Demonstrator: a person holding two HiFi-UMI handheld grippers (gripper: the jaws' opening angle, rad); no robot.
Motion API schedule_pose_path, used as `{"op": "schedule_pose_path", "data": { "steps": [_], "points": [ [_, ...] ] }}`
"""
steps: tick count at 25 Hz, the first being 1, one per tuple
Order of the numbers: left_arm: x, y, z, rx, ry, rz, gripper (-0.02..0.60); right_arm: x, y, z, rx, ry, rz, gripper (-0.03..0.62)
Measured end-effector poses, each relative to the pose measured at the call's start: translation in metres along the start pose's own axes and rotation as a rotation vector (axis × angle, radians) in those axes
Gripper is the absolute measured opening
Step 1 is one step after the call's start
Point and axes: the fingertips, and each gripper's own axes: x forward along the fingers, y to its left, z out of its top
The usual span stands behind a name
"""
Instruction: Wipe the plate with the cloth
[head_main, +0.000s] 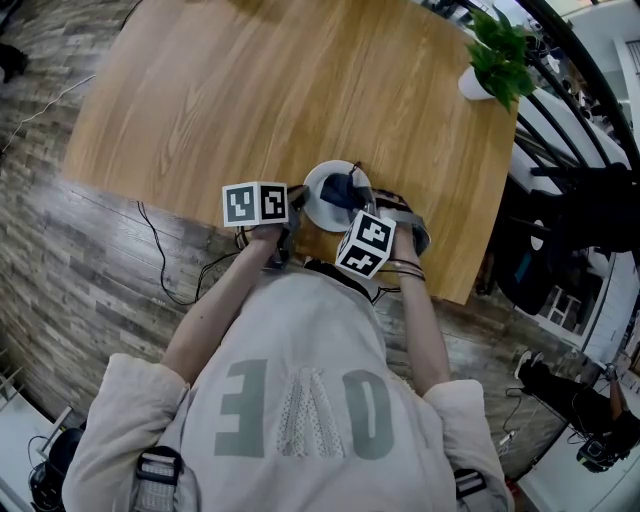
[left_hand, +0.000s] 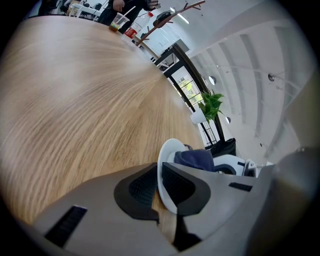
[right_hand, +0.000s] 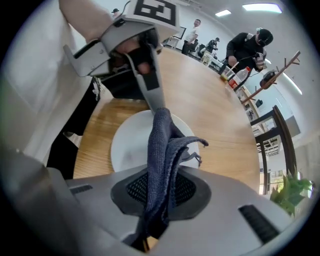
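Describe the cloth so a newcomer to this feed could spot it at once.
Find the big wooden table and go to its near edge, where the left gripper holds a small white plate by its rim. The cloth is the dark blue knitted rag hanging over that plate from the right gripper, the only dark, soft thing there.

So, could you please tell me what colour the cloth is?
The cloth is dark blue-grey, and it shows best in the right gripper view.
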Motion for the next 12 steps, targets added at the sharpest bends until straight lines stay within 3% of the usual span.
{"op": "schedule_pose_path", "data": {
  "steps": [3,6,12],
  "points": [
    [0.0,0.0,0.0,-0.003,0.001,-0.002,0.037,-0.007,0.028,0.007,-0.04,-0.026,0.066,0.057],
    [-0.001,0.0,0.0,-0.003,-0.001,-0.004,0.037,-0.017,0.05,0.015,0.0,-0.067,0.153,0.057],
    [-0.001,0.001,0.0,-0.007,-0.005,-0.003,0.037,-0.029,0.07,0.018,0.001,-0.092,0.211,0.057]
  ]
}}
